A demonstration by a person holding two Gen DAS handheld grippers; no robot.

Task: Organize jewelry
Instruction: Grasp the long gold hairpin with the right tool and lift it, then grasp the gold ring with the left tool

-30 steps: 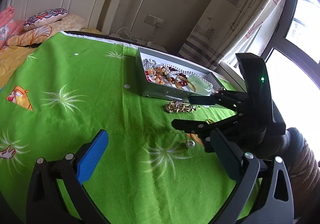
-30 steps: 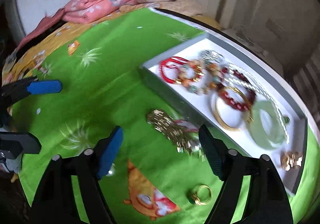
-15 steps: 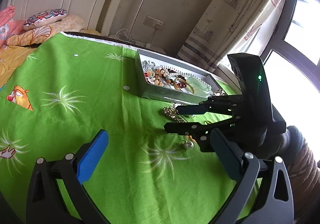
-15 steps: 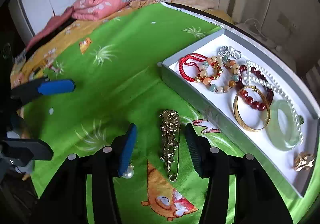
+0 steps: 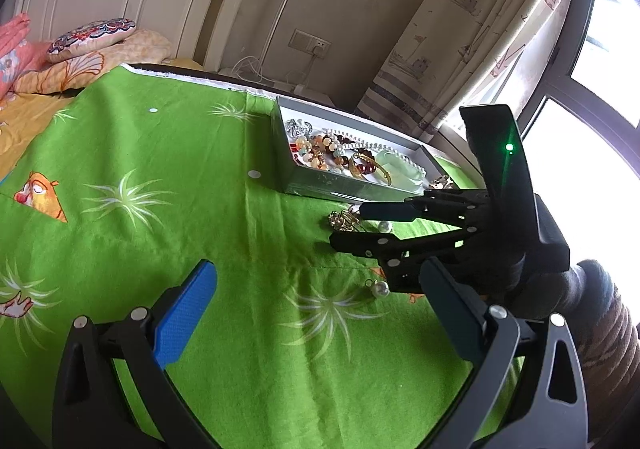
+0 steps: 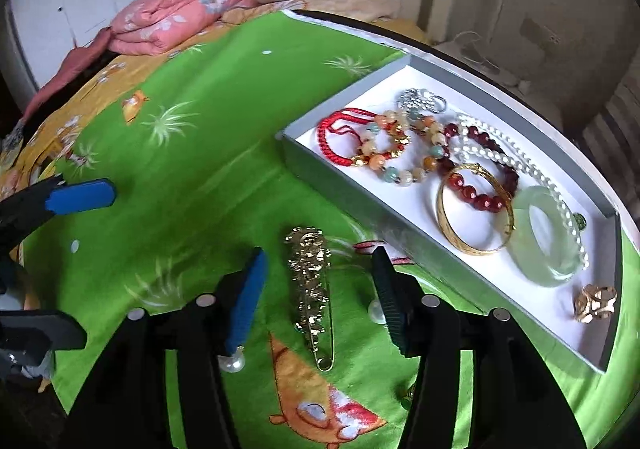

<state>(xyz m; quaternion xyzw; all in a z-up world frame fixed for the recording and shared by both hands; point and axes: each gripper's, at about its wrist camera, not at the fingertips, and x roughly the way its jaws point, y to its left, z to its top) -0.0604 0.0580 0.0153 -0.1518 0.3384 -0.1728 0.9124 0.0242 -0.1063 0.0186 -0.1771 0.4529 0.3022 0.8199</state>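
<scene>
A bed spread w/ a green cartoon cloth (image 6: 208, 121) carried the work. Near the cloth's far right edge sat a grey, white-lined tray (image 6: 352, 189), already holding bead bracelets (image 6: 400, 153), a gold bangle (image 6: 472, 217), a pale jade bangle (image 6: 548, 237), a white pearl strand (image 6: 496, 153) & a small gold piece at its near corner (image 6: 596, 301).

The right gripper (image 6: 316, 289) hung over the cloth just outside the tray's near long wall, jaws at a middling gap after closing, then easing out a little; the gold brooch pin (image 6: 312, 281) lay lengthwise between the pads, pads not pressing on it. The left gripper (image 5: 316, 309), jaws spread wide & empty, hovered over bare cloth toward the near edge.

Loose pearl beads lay either side of the brooch: one by the blue pad's base (image 6: 232, 363), another just beside the dark pad (image 6: 376, 313).

Handling, as judged: the brooch looked like stiff metal, light, knobbly filigree on top w/ a thin safety-pin wire at its near end. The wide ornate body seemed the best hold, across its width; the wire end would likely bend or slip. It lay flat on soft cloth, so pads probably had to go low & could snag fabric. The pearls looked round & slick, apt to roll if nudged.
</scene>
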